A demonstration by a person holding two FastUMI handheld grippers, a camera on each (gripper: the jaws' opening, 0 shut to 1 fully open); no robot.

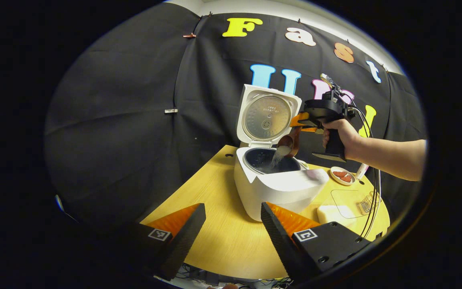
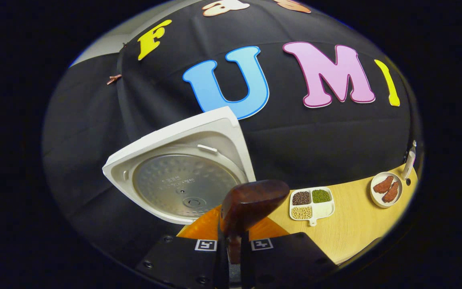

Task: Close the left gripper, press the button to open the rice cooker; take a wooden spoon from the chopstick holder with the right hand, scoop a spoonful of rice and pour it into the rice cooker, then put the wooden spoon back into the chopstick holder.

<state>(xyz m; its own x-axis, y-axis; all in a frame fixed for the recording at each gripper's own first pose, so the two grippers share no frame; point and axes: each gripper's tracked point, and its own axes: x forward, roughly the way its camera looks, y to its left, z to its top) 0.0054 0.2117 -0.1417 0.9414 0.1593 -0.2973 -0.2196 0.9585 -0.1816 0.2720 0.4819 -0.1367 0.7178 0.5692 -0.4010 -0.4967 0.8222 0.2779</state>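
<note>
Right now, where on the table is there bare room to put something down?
Bare wood lies left of and in front of the rice cooker, toward the left gripper. Right of the cooker it is crowded: a small plate and a clear holder.

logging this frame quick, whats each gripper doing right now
Left gripper: open, holding nothing.
Right gripper: closed on the wooden spoon, pouring rice into the rice cooker.

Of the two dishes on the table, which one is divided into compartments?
The white rectangular dish with beans and grains in separate sections. The round plate nearer the table edge holds only reddish-brown pieces, undivided.
</note>
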